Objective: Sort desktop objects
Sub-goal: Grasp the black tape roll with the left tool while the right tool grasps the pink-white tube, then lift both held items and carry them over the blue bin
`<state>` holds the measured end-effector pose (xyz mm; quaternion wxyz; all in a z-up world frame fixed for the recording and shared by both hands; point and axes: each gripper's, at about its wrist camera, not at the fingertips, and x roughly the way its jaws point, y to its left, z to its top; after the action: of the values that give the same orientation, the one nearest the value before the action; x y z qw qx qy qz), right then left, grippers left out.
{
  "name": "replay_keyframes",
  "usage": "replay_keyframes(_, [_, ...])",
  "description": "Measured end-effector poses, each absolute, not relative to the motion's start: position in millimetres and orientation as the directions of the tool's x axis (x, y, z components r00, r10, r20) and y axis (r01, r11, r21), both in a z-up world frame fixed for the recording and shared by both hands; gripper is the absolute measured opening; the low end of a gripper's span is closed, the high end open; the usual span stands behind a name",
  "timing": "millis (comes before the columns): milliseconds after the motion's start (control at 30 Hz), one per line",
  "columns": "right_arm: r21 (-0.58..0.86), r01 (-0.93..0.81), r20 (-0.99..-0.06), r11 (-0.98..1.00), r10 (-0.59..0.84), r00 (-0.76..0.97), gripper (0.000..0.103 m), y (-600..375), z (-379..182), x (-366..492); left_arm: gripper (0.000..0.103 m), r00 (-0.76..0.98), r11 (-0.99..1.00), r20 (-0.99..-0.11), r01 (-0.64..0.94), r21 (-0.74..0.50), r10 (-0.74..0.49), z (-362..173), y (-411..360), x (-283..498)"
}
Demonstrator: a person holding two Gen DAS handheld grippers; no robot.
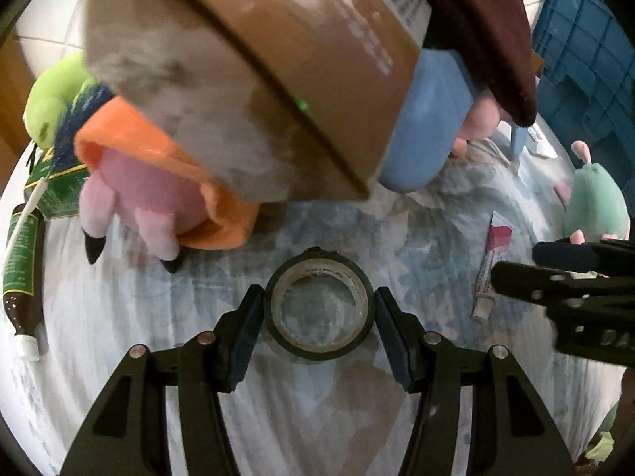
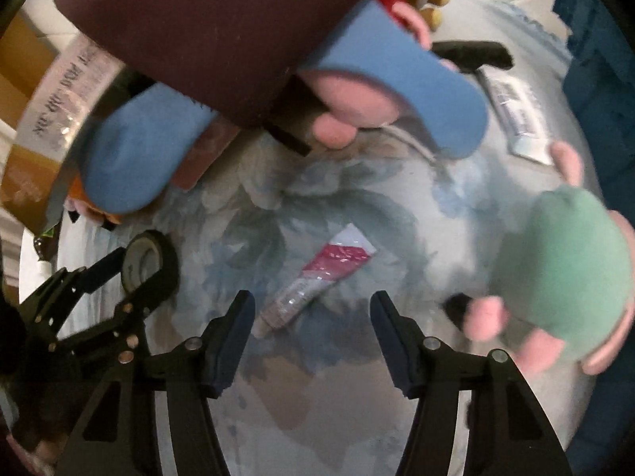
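Now we see the left gripper (image 1: 319, 309) low in the middle of its own view, with its fingers (image 1: 248, 329) pressed on the two sides of a dark tape roll (image 1: 319, 317) that lies flat on the tabletop (image 1: 317, 416), which has a pale blue flowered cover. In the right wrist view the same roll (image 2: 149, 263) shows at the left edge, between those fingers.

The right gripper (image 2: 313, 309) is at the lower middle of its view, and its fingers (image 2: 238, 329) stand spread with nothing pinched. A small tube with a red and white band (image 2: 317, 281) lies on the cover just above them, slanted, with its lower end near the left finger; we cannot tell if it touches it. No earlier picture is given, so we say only how the fingers stand.

At the right side of this view there is a green plush toy with pink limbs (image 2: 563, 269). In the upper part of the left wrist view we see a brown cardboard box (image 1: 258, 79), blurred, and under it an orange and pink plush toy (image 1: 158, 198). A dark green tube (image 1: 22, 269) lies at the far left, and a blue plastic crate (image 1: 587, 59) stands at the upper right.
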<state>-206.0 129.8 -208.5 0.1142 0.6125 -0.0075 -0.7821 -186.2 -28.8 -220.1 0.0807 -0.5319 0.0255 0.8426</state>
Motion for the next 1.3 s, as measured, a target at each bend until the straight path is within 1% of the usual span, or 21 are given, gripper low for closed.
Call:
replay_keyframes(100, [0.133,0.169,-0.968,-0.977,-0.165,-0.191,0.045,122.1,-221.4,-210.4,0.055,-0.419,-0.985,-0.902,-0.172,-0.032,0.102,-219.3,-26.3,-187.9])
replay_keyframes(167, [0.114,0.179,-0.969,-0.977,-0.149,-0.199,0.042,117.5,-223.1,-211.6,0.055,-0.417,-0.984,-0.903,-0.176,-0.029,0.102,-218.5,-25.4,-188.7])
replay_keyframes(200, [0.102,0.186,-0.97,-0.977,-0.14,-0.2,0.038,115.1,-224.3,-212.5,0.055,-0.417,-0.983,-0.903,-0.179,-0.026,0.1,-217.9,-24.9,-188.9])
replay_keyframes(233, [0.082,0.197,-0.97,-0.977,-0.124,-0.21,0.027,112.5,-224.4,-212.6,0.055,-0.415,-0.983,-0.904,-0.183,-0.026,0.101,-217.1,-24.5,-188.9])
replay_keyframes(300, [0.068,0.205,-0.97,-0.976,-0.113,-0.215,0.018,111.2,-224.3,-211.6,0.055,-0.414,-0.982,-0.904,-0.186,-0.031,0.107,-213.2,-24.1,-187.5])
replay_keyframes(400, [0.093,0.21,-0.968,-0.973,-0.138,-0.209,0.017,114.0,-219.8,-204.7,0.055,-0.433,-0.979,-0.894,-0.2,-0.034,0.12,-200.4,-21.2,-180.3])
replay_keyframes(533, [0.102,0.225,-0.951,-0.969,-0.161,-0.264,0.017,122.5,-201.5,-181.1,0.055,-0.477,-0.972,-0.867,-0.231,-0.032,0.142,-173.3,-13.9,-162.7])
replay_keyframes(733, [0.089,0.248,-0.897,-0.965,-0.186,-0.401,0.017,138.2,-153.6,-131.7,0.055,-0.583,-0.958,-0.795,-0.286,0.005,0.17,-117.6,6.3,-131.8])
replay_keyframes(800, [0.081,0.242,-0.877,-0.967,-0.184,-0.443,0.017,134.0,-130.7,-121.0,0.055,-0.608,-0.953,-0.773,-0.301,0.014,0.181,-102.0,-5.2,-112.1])
replay_keyframes(933, [0.058,0.218,-0.817,-0.974,-0.172,-0.551,0.017,140.7,-89.3,-89.5,0.055,-0.661,-0.939,-0.719,-0.342,0.034,0.215,-68.2,8.1,-82.8])
replay_keyframes(1033, [0.043,0.193,-0.771,-0.98,-0.155,-0.617,0.017,152.4,-53.2,-66.8,0.055,-0.682,-0.925,-0.682,-0.379,0.022,0.264,-52.4,29.6,-60.4])
replay_keyframes(1167, [0.016,0.136,-0.698,-0.991,-0.109,-0.708,0.017,176.0,-7.7,-30.2,0.055,-0.709,-0.897,-0.619,-0.442,0.018,0.337,-16.6,62.2,-39.4])
replay_keyframes(1300, [-0.008,0.064,-0.611,-0.998,-0.046,-0.79,0.017,211.7,32.6,-0.4,0.055,-0.718,-0.87,-0.574,-0.493,0.019,0.394,14.2,102.9,-21.7])
